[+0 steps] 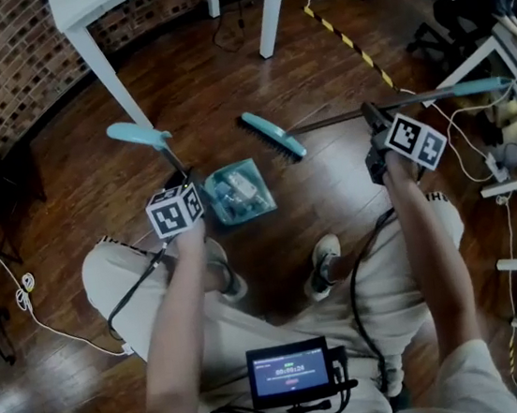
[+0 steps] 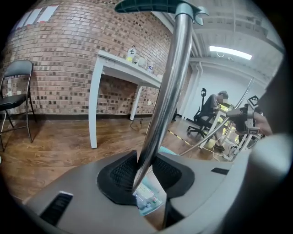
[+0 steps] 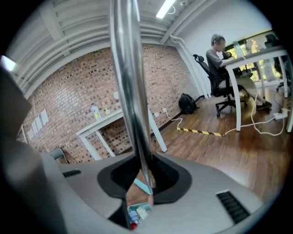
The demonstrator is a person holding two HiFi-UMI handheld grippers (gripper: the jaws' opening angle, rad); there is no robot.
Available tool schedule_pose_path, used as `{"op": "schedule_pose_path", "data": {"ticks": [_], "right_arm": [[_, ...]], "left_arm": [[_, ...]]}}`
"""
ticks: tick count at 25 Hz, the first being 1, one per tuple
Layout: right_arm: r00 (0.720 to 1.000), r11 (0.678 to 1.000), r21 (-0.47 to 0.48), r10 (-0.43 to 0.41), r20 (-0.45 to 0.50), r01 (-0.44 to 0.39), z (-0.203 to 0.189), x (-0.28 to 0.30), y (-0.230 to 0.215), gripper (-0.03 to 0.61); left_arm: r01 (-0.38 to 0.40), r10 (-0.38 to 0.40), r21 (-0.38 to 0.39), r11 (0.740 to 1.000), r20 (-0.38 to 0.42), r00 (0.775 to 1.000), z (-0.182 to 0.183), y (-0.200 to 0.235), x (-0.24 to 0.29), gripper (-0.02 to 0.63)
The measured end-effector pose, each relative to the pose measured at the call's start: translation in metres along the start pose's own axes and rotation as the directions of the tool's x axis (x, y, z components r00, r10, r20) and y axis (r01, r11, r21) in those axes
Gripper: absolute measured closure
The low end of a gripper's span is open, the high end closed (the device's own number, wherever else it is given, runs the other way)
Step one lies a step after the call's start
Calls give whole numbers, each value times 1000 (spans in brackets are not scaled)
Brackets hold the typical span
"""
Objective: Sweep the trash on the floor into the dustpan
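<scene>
Head view, nearest first: by the person's feet the left gripper (image 1: 180,177) is clamped on the upright steel pole (image 2: 165,91) of the teal plastic dustpan (image 1: 266,195), which sits on the wooden floor (image 1: 177,89) with trash (image 1: 236,191) inside. To its right, the right gripper (image 1: 373,127) is clamped on the steel-handled teal broom (image 1: 273,136), whose head lies just beyond the dustpan. Only the gripper views show the pads pressing and, far off, a seated person (image 3: 217,55).
</scene>
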State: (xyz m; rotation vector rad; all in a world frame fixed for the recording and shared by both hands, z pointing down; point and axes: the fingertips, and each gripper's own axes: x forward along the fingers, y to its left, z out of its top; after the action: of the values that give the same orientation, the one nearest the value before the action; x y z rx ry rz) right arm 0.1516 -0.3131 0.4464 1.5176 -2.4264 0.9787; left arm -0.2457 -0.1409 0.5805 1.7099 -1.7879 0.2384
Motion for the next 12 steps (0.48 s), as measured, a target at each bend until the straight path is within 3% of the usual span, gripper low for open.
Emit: {"op": "schedule_pose_path", "data": {"ticks": [12], "right_arm": [[988, 988, -105, -105, 113, 117, 29, -109, -70, 472]], "left_arm": [[113, -115, 64, 992, 32, 993, 11, -40, -12, 517]]}}
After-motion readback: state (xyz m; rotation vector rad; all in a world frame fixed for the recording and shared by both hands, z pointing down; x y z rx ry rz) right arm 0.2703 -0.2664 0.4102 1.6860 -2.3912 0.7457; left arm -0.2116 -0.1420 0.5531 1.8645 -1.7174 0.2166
